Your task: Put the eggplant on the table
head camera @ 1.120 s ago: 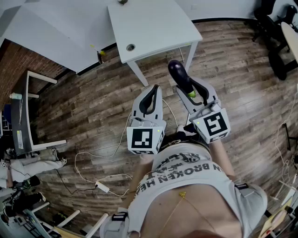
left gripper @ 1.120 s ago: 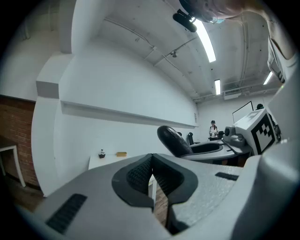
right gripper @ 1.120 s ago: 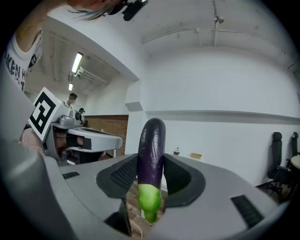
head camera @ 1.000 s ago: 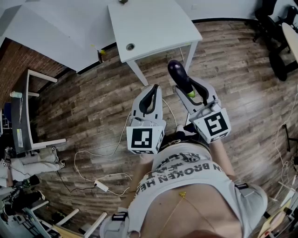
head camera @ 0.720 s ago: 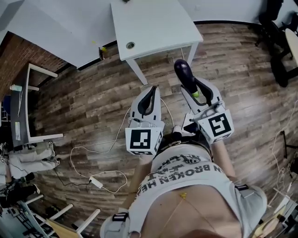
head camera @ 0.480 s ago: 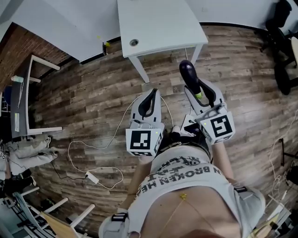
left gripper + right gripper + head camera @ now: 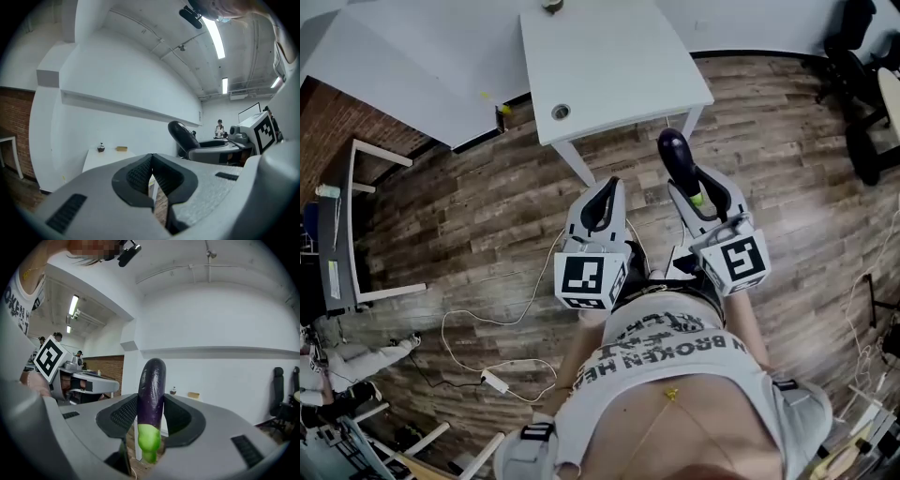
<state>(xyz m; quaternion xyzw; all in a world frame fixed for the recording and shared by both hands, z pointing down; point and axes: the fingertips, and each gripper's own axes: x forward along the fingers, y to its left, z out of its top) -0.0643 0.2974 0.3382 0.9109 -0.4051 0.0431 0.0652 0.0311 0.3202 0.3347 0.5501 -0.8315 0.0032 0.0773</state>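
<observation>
Right gripper (image 7: 691, 178): your jaws are clamped on the eggplant (image 7: 673, 150), pads pressing both its sides. In the right gripper view (image 7: 151, 405) the eggplant (image 7: 151, 385) stands straight between the pads, green stem end back in the throat, purple rounded end sticking out well past the fingertips. Its long axis runs along the line the gripper points, not across it.

Left gripper (image 7: 602, 185): jaws brought together, nothing between them, as the left gripper view (image 7: 152, 160) confirms. It rides just left of the right gripper, level with it.

Outward: the white surface (image 7: 609, 56) lies on the far side of both grippers, a little left of the right one. The eggplant's purple tip is near the surface's near right corner but, from the head view, not yet over the top; wood floor (image 7: 487, 216) is beneath it. Your right hand is the nearer one to that corner, and it carries the load.

On the surface: a cable hole (image 7: 561, 112) near the near left edge, a small dark object (image 7: 101, 148) and a yellowish block (image 7: 122, 149) at the far edge. The middle is bare.

Judgement: carry-in phase, placement not yet done. The coming move turns on pushing far and slightly left so the purple end leads over the edge.
</observation>
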